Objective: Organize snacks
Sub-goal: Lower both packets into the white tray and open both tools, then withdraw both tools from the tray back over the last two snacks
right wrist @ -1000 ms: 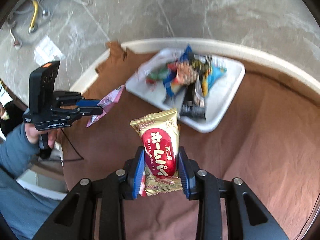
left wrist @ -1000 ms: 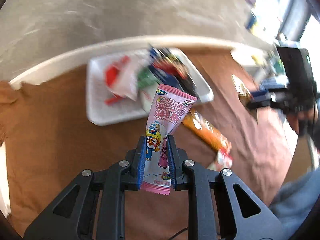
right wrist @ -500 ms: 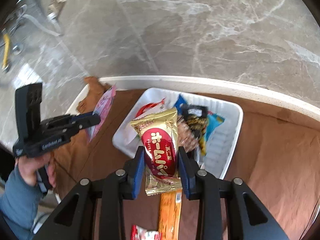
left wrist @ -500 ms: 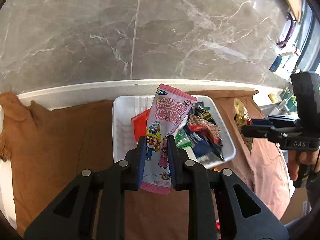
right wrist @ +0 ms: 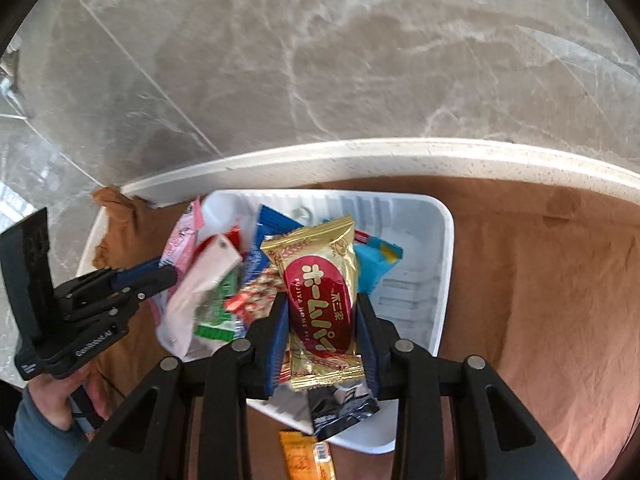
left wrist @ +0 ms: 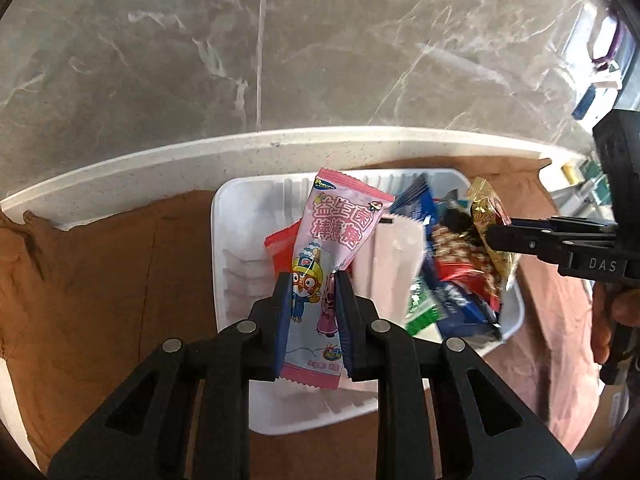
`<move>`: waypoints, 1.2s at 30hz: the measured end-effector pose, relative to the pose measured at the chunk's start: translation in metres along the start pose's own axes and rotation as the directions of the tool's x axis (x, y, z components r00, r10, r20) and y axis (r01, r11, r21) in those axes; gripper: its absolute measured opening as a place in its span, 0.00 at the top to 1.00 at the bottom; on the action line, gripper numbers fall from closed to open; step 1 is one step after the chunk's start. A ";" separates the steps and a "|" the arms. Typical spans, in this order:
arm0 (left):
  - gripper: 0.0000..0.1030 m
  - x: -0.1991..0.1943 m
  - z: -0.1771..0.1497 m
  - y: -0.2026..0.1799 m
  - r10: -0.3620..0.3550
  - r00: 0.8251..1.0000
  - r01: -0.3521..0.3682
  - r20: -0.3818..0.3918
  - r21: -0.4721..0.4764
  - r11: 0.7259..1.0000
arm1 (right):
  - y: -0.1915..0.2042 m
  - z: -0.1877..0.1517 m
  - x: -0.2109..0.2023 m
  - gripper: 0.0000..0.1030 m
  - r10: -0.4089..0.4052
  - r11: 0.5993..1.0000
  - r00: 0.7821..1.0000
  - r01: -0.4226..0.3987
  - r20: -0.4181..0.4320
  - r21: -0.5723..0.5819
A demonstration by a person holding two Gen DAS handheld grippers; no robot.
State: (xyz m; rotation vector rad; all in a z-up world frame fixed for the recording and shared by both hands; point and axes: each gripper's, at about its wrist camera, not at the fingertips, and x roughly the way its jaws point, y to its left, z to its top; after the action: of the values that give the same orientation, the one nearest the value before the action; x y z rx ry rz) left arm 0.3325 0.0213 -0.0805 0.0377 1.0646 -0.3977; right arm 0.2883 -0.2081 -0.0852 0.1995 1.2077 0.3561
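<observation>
My left gripper (left wrist: 312,304) is shut on a pink cartoon candy packet (left wrist: 336,236) and holds it over the left part of a white tray (left wrist: 220,248). My right gripper (right wrist: 322,316) is shut on a gold and red Home Pie packet (right wrist: 320,276) and holds it over the same tray (right wrist: 440,264). The tray holds several snack packets. In the left wrist view the right gripper (left wrist: 496,236) comes in from the right with the gold packet (left wrist: 486,212). In the right wrist view the left gripper (right wrist: 160,276) comes in from the left with the pink packet (right wrist: 180,240).
The tray sits on a brown cloth (right wrist: 540,280) near the table's white far edge (right wrist: 360,156). An orange snack bar (right wrist: 306,456) lies on the cloth just in front of the tray. A grey marble floor (left wrist: 320,40) lies beyond the edge.
Both grippers have moved in over the tray with their packets still held. The tray now sits closer and right under both packets.
</observation>
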 end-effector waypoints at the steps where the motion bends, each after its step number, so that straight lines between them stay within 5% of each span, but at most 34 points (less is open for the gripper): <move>1: 0.81 0.005 0.000 0.001 0.004 1.000 -0.004 -0.008 -0.004 1.000 | -0.001 0.000 0.002 0.66 -0.006 1.000 1.000 0.006 -0.001 0.002; 13: 0.72 0.027 0.003 0.000 0.046 0.999 -0.047 -0.017 -0.034 0.998 | 0.002 0.005 0.010 0.65 -0.052 0.999 0.999 0.052 -0.005 -0.008; 18: 0.42 0.031 -0.001 0.002 0.088 0.996 -0.088 -0.007 -0.061 0.994 | 0.002 -0.001 0.014 0.62 -0.064 0.998 0.998 0.064 -0.023 -0.003; 22: 0.42 0.031 -0.002 0.001 0.099 0.995 -0.099 0.002 -0.068 0.993 | -0.001 -0.004 0.015 0.62 -0.066 0.998 0.998 0.066 -0.018 0.005; 24: 0.34 0.025 -0.004 0.002 0.109 0.994 -0.108 0.013 -0.070 0.992 | -0.001 -0.004 0.015 0.62 -0.070 0.998 0.997 0.070 -0.012 0.004; 30: 0.27 0.007 -0.007 0.000 0.126 0.990 -0.121 0.057 -0.077 0.990 | -0.003 -0.007 0.009 0.45 -0.061 0.998 0.998 0.061 0.013 0.011; 36: 0.24 -0.022 -0.015 -0.011 0.140 0.983 -0.133 0.117 -0.066 0.989 | -0.006 -0.013 -0.011 0.45 -0.043 0.998 0.998 0.041 0.051 0.038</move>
State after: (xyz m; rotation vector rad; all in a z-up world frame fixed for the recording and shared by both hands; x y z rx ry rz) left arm 0.3068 0.0215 -0.0673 0.0339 0.9469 -0.2420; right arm 0.2737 -0.2183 -0.0823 0.2137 1.1667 0.2902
